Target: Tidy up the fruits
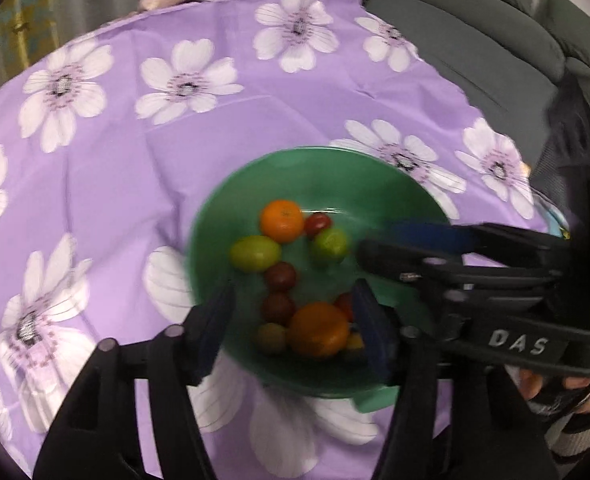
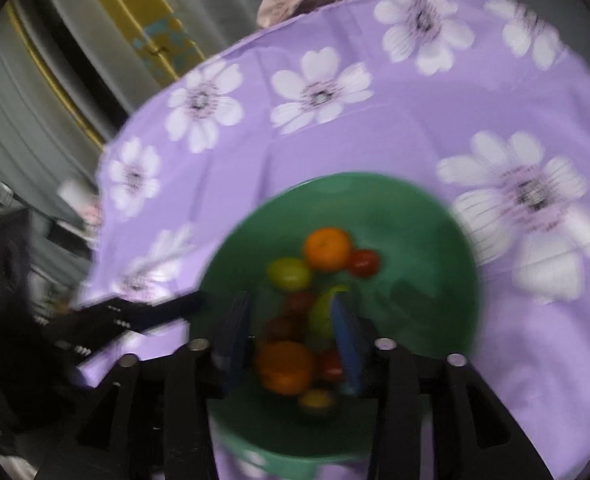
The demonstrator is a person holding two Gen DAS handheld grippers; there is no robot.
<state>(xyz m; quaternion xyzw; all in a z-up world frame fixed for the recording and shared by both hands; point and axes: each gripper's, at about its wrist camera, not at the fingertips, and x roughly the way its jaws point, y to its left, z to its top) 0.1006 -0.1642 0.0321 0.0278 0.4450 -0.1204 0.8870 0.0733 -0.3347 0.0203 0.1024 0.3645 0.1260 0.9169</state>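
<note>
Both tools hover released over the green bowl [image 1: 255, 184]; the near orange [image 1: 319, 328] lies directly beneath the left tool [image 1: 295, 328], nearer than the right tool [image 2: 291, 340].

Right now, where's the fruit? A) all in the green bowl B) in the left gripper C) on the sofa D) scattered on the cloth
A: the oranges and small tomatoes sit inside the green bowl; none lies on the purple cloth.
</note>
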